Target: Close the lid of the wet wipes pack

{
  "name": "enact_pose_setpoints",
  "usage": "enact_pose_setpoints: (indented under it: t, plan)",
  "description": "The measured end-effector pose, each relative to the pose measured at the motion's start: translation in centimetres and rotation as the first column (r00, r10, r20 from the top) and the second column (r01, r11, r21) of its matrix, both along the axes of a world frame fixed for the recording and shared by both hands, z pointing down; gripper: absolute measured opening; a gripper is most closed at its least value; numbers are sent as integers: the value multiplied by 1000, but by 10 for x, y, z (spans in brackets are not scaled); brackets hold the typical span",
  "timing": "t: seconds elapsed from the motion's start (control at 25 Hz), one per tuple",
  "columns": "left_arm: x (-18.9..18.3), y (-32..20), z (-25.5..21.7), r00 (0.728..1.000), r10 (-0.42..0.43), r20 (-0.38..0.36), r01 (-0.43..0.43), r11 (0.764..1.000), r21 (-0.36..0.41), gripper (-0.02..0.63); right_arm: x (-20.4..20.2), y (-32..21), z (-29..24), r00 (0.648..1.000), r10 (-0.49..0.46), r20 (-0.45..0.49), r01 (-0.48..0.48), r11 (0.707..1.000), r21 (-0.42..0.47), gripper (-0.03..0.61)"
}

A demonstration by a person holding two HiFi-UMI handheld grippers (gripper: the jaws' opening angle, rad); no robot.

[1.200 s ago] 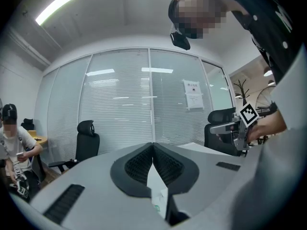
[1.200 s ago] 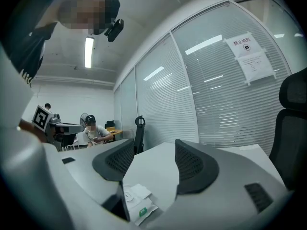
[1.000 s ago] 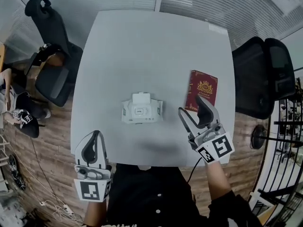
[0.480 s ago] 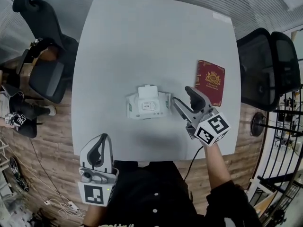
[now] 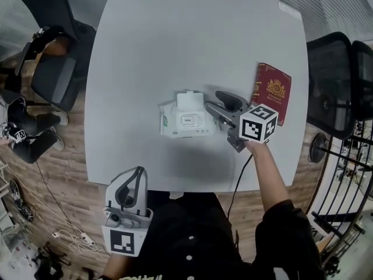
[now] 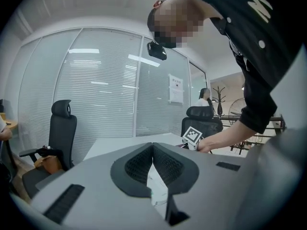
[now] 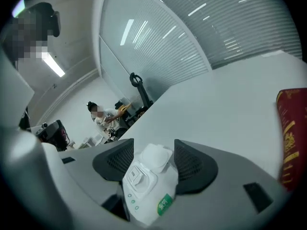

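My left gripper hangs at the near edge of the table, well short of the pack, its jaws clenched together with nothing between them, as the left gripper view shows. Ahead and to its right, the wet wipes pack lies flat on the table with its lid flipped up and away from me. My right gripper is spread wide at the pack's right end, which sits between the jaws in the right gripper view; I cannot tell whether either pad touches it. A red booklet lies just beyond that gripper's right side.
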State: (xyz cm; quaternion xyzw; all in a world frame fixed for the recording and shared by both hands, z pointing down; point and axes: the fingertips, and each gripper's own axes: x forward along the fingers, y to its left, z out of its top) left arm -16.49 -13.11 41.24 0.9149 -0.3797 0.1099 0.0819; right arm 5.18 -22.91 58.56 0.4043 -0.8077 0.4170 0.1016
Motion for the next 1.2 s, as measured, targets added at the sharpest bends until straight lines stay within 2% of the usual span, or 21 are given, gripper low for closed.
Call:
enact_pose_setpoints:
  t: [0.28,0.44,0.56,0.8,0.88,1.0,1.2]
  plan:
    - [1,0,18,1000,-2,19,3,999,-38,17,-17,-14,40,991,-130,18,131,980,-147,269]
    - [0,-4,25,999,-6,32,8,999,-53,17,-21,-19,51,983,-172,56,180,962,-203,218]
    - [-5,-6,32,999,-25,43,29,996,-79,17,-24,-18,57,971,-230,72,240,942,-236,176]
    - [-9,-7,45,998,-41,54,47,992,-114,17,-27,-17,62,944,-279,176,323,892,-315,157]
    - [-7,-8,46,998,-40,53,46,992,-115,17,-27,-16,63,937,-304,172,344,883,-318,125]
    - [-5,-8,48,998,-34,56,41,992,-120,18,-25,-17,62,931,-338,134,363,886,-289,69]
    - [-3,-11,47,998,-35,57,41,992,-118,17,-25,-18,52,916,-389,98,401,891,-214,57]
